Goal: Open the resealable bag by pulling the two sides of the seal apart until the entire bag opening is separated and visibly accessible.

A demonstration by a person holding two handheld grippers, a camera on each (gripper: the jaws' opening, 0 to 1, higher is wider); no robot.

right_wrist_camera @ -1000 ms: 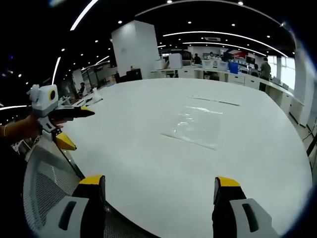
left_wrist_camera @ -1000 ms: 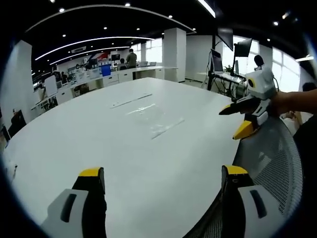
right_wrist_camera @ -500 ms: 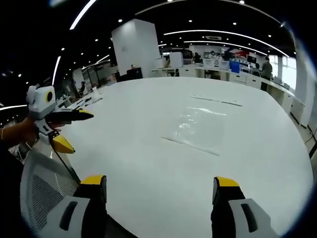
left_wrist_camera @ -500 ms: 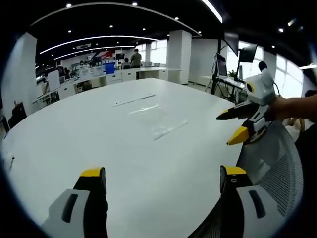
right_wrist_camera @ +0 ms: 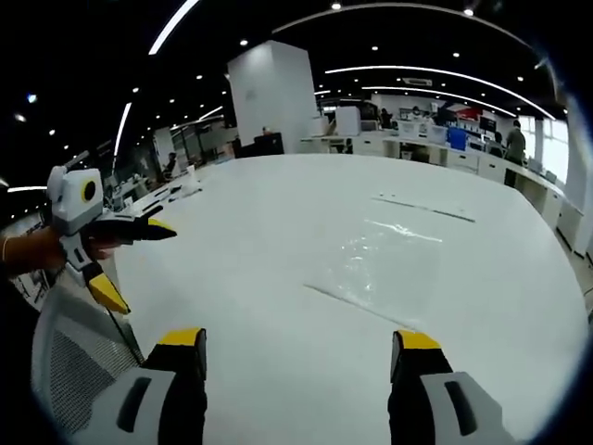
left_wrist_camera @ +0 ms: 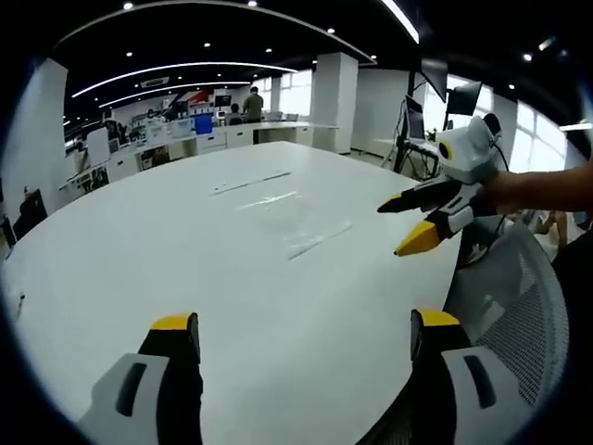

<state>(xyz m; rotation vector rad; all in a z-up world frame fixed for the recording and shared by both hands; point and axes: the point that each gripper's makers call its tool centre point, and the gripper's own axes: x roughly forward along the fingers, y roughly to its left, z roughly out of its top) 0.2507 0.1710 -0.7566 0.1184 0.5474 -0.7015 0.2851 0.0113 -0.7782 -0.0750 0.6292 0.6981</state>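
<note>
A clear bag point(right_wrist_camera: 389, 269) lies flat on the white table point(left_wrist_camera: 139, 250), well apart from both tools. The left gripper point(left_wrist_camera: 306, 348) and the right gripper point(right_wrist_camera: 296, 357) both hover near the table's edge with jaws spread wide, holding nothing. The seal looks closed, though the clear plastic makes that hard to judge. Nothing is done yet: reaching, gripping and pulling all remain.

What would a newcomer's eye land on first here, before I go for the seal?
The clear resealable bag lying flat and untouched mid-way across the big white table. Next, the yellow-tipped jaws: the right gripper hovers open over the table's edge, the left gripper opposite it, also open. A mesh chair back sits beside the table edge.
</note>
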